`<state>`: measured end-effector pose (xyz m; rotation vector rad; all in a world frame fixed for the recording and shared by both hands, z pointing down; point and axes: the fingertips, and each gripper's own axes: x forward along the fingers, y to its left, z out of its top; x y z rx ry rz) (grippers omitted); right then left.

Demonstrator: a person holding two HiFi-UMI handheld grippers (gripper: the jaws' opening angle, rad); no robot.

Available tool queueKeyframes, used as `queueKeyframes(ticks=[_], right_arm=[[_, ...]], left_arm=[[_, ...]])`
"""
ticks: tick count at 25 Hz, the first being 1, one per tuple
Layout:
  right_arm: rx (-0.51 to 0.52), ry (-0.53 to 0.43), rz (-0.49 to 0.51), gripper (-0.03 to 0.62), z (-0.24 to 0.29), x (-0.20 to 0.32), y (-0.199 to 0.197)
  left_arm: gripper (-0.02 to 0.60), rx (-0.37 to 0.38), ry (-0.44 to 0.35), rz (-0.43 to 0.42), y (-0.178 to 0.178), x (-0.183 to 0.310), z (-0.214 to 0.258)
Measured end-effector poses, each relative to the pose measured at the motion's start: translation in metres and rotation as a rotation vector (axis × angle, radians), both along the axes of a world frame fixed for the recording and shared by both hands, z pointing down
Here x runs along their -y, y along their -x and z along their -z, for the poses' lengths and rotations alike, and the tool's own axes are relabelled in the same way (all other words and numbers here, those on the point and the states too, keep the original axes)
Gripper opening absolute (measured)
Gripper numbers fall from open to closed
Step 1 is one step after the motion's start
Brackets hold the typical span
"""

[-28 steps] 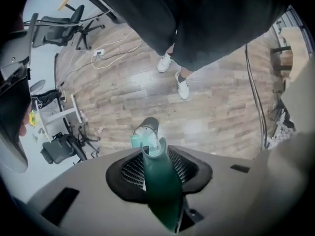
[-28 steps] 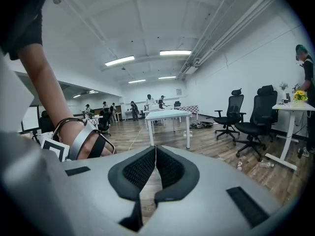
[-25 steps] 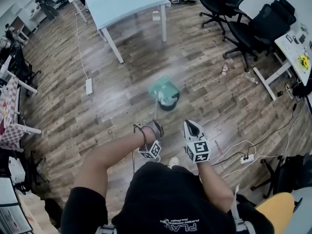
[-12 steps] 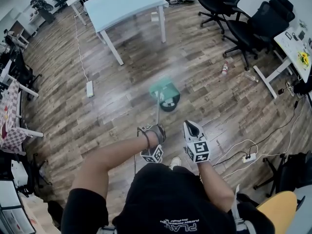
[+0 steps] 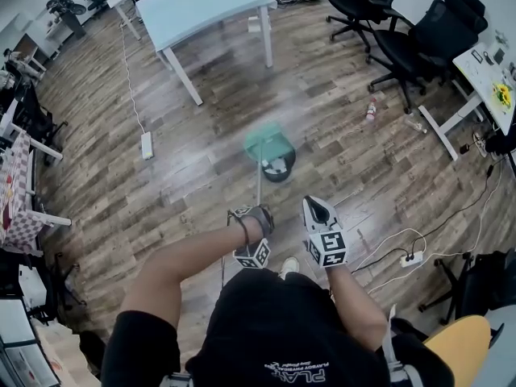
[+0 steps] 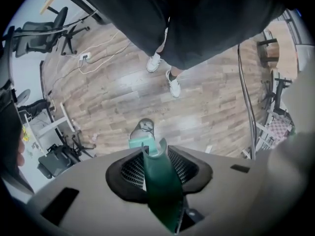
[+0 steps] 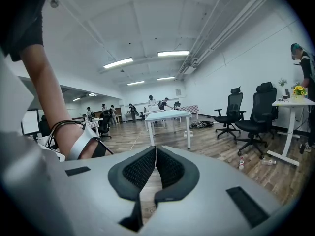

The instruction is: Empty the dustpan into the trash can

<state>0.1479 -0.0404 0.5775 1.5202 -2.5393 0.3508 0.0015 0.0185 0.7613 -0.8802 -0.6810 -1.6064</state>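
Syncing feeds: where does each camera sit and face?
Head view: on the person's head, facing steeply down at the floor; shows both arms, left gripper, right gripper.
Left gripper view: on the left gripper, facing down the clamped dustpan handle to the trash can; shows shoes.
Right gripper view: on the right gripper, facing level toward a table; shows shut jaws, left forearm.
Shared: head and left gripper views both show the trash can.

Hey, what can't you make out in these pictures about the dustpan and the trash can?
- Dustpan contents: head view, motion blur.
- Trash can inside: head view, partly covered by the dustpan, too small.
- Both, left gripper view: partly hidden by the green handle.
- Right gripper view: neither appears.
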Motion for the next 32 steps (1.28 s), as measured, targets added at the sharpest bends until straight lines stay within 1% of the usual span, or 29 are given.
queueKeyframes(ticks=[5, 10, 13, 15, 18, 20, 26, 30, 32], right_arm=[[0.008, 0.002, 0.005, 0.025, -0.001, 0.004, 0.001], [0.004, 0.003, 0.01, 0.025, -0.002, 0.004, 0.001], [0.001, 0.007, 0.009, 0.025, -0.003, 0.004, 0.0], [-0.001, 0.007, 0.007, 0.025, -0.003, 0.005, 0.0], [-0.002, 0.005, 0.002, 0.025, -0.003, 0.007, -0.002], [-0.003, 0.005, -0.001, 0.025, -0.003, 0.009, -0.004], [-0.003, 0.007, -0.011, 0.025, -0.002, 0.015, -0.005], [-0.005, 0.008, -0.014, 0.025, -0.003, 0.019, -0.006], [-0.003, 0.006, -0.013, 0.025, -0.001, 0.021, -0.005]], left_arm=[[0.132, -0.063, 0.011, 0.067, -0.002, 0.011, 0.002], [0.129, -0.182, 0.04, 0.166, -0.012, 0.014, 0.012], [0.124, -0.268, 0.061, 0.244, -0.018, 0.02, 0.019], [0.12, -0.338, 0.071, 0.304, -0.023, 0.025, 0.027], [0.105, -0.476, 0.08, 0.409, -0.033, 0.036, 0.041], [0.098, -0.563, 0.089, 0.495, -0.037, 0.047, 0.05], [0.097, -0.792, 0.087, 0.763, -0.024, 0.078, 0.076], [0.097, -0.927, 0.09, 0.894, -0.016, 0.092, 0.089], [0.095, -1.005, 0.098, 0.968, -0.012, 0.1, 0.097]])
